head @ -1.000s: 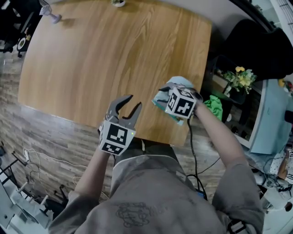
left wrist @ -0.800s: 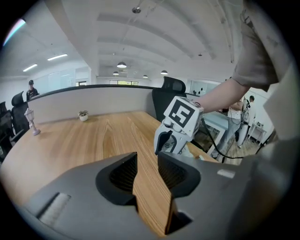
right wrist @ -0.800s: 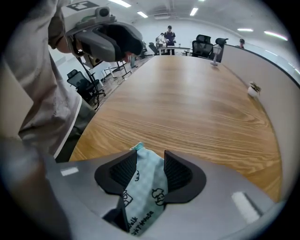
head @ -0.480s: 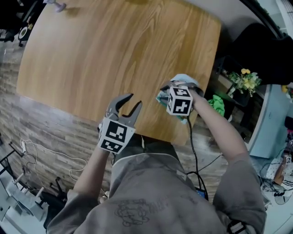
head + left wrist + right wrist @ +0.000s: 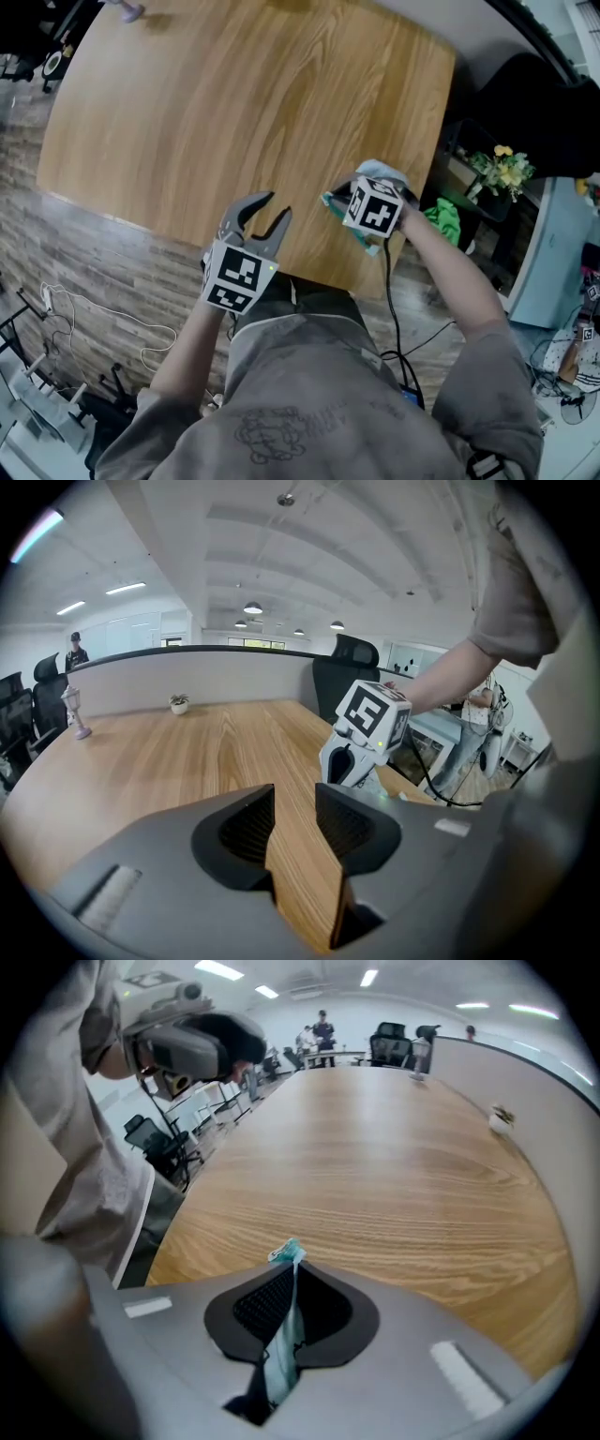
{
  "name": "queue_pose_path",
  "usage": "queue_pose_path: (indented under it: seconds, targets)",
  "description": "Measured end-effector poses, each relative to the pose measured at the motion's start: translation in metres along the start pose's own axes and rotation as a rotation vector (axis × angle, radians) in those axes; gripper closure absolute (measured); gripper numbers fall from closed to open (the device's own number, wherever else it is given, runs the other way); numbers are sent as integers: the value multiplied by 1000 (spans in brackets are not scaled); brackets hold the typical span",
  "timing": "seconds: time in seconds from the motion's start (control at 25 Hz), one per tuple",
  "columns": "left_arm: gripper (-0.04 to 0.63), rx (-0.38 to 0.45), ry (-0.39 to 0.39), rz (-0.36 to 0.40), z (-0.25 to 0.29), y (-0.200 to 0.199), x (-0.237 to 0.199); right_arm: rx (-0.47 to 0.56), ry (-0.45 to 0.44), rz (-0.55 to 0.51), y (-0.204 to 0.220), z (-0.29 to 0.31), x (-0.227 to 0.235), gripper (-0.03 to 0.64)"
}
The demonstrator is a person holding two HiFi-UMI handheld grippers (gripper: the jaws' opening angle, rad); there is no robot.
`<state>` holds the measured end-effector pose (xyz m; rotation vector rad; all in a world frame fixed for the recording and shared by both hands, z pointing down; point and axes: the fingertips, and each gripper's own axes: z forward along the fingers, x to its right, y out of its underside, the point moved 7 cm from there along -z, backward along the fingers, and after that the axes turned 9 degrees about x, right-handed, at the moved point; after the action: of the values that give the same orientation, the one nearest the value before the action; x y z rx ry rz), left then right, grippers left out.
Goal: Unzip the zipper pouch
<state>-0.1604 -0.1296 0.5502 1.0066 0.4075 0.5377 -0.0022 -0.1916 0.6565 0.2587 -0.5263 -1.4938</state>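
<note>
Right gripper (image 5: 292, 1269) at near corner of table (image 5: 234, 112); jaws just closed on pouch (image 5: 281, 1349) edge.
Left gripper (image 5: 294, 810) jaws apart, nothing between, over near edge; open tabletop stretches beyond.

The wooden table (image 5: 234, 112) extends ahead of the left gripper (image 5: 265, 214), with a small potted plant (image 5: 178, 703) and a goblet-shaped ornament (image 5: 75, 714) far ahead, while yellow flowers (image 5: 506, 169) stand right of the right gripper (image 5: 361, 190).
</note>
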Motion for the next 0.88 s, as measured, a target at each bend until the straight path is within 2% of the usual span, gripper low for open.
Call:
queue_pose_path:
  seconds: [0.12, 0.44, 0.64, 0.88]
  targets:
    - [457, 15, -14, 8, -10, -6, -6, 151, 64, 109, -15, -19, 0, 597]
    - [457, 72, -67, 51, -46, -48, -27, 491, 301, 192, -76, -95, -16, 597]
    - [459, 144, -107, 113, -70, -92, -42, 729, 469, 187, -119, -153, -23, 598]
    - [459, 234, -159, 167, -104, -138, -44, 945, 661, 203, -156, -227, -40, 598]
